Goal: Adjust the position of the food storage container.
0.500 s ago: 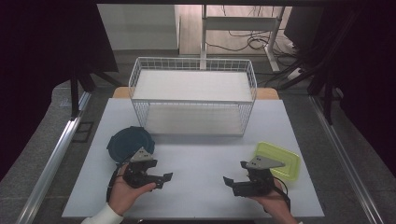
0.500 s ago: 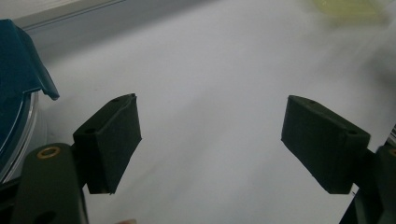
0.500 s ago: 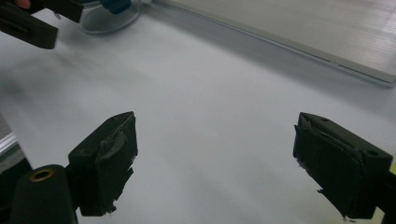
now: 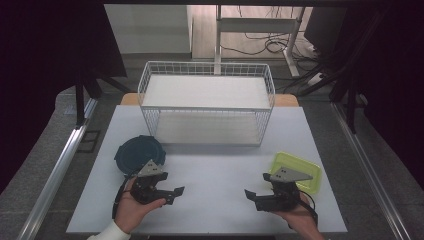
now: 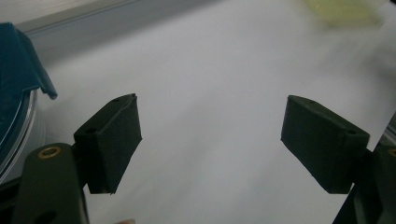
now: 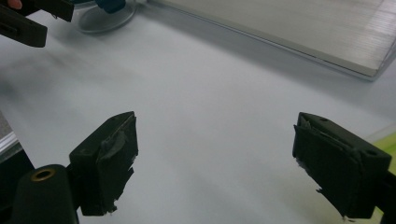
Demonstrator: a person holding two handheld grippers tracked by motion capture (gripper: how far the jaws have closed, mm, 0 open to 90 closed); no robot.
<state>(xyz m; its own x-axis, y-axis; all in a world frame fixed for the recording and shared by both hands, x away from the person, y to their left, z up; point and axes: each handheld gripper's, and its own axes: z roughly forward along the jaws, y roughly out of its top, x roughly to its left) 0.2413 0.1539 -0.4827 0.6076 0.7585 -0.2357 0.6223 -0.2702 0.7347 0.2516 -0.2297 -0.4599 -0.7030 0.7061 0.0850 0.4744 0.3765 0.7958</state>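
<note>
A dark blue round lidded container (image 4: 139, 152) sits front left on the table. Just in front of it my left gripper (image 4: 173, 195) is held open, pointing right, with nothing between its jaws. A yellow-green rectangular container (image 4: 295, 172) lies front right, and my right gripper (image 4: 253, 198) is open beside it, pointing left. In the left gripper view the gripper (image 5: 212, 135) gapes over bare table, with the blue lid (image 5: 16, 93) at the left edge. The right gripper (image 6: 215, 154) also stands wide and empty in its own view.
A white wire basket (image 4: 206, 102) stands at the back middle of the pale table (image 4: 215, 170); its base (image 6: 303, 28) shows in the right gripper view. Dark curtains and metal rails flank the table. Cables lie on the floor behind.
</note>
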